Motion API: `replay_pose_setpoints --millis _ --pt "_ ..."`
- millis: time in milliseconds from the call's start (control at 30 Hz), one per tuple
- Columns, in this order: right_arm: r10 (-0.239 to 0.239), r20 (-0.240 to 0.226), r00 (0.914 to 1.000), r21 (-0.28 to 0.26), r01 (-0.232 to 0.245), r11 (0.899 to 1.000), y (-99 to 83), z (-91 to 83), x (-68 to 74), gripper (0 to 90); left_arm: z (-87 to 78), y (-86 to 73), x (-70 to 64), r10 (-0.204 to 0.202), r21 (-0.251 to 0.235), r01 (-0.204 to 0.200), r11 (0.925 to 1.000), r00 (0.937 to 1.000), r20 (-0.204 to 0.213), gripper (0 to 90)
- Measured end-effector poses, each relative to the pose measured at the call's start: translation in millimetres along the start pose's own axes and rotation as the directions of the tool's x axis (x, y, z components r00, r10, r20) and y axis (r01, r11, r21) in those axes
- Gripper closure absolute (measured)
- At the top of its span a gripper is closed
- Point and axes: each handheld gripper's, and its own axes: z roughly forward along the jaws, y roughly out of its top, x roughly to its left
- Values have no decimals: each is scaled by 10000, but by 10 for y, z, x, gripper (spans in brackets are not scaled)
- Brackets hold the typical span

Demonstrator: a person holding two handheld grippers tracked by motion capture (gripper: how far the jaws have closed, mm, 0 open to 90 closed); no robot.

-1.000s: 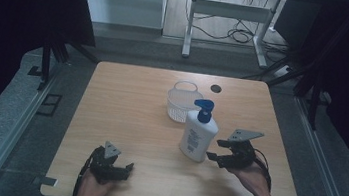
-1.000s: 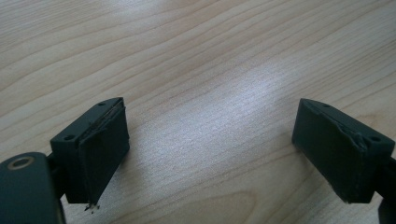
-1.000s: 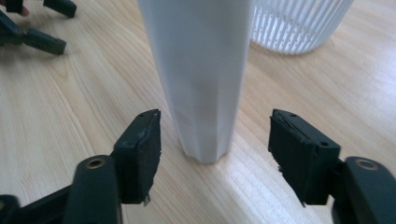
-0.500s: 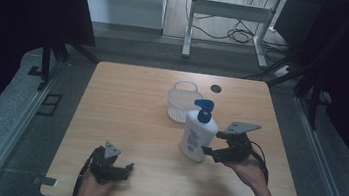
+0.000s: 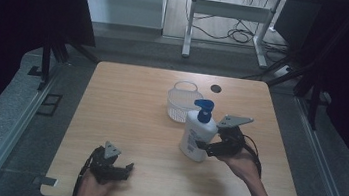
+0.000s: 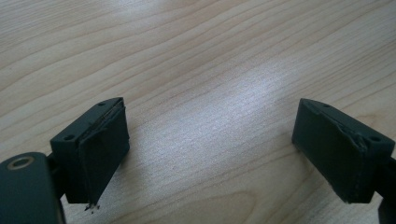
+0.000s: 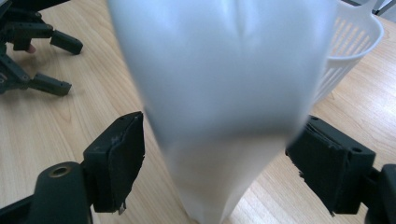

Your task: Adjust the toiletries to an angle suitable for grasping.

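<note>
White lotion bottle [image 5: 196,136] is standing upright just in front of the basket [image 5: 182,101]. Right gripper [image 7: 219,163] is straddling it, fingers wide and not quite clamping, probably lining up a grab. Left gripper [image 5: 121,168] is idling well apart from the basket, fingers wide, holding nothing.

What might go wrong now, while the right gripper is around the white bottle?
1. The right gripper is open, its jaws on either side of the pump bottle; an uneven closing may tip the tall bottle.
2. The white basket stands just behind the bottle; a push could knock it.
</note>
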Motion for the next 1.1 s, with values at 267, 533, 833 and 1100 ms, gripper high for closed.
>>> replay_pose_setpoints --millis 267,533,833,1100 --pt "-110 29 9999 -141 110 9998 79 89 45 181 0 0 0 -3 3 3 10000 10000 1 106" --pt "-216 95 9997 -351 219 9991 125 95 53 307 0 0 0 -1 5 1 10000 10000 1 106" --pt "-490 177 9986 -222 494 9985 157 93 67 367 0 0 1 0 5 0 10000 10000 10 106" --pt "-389 194 9991 -124 391 9992 180 96 71 373 0 0 1 -3 5 3 10000 10000 11 106"
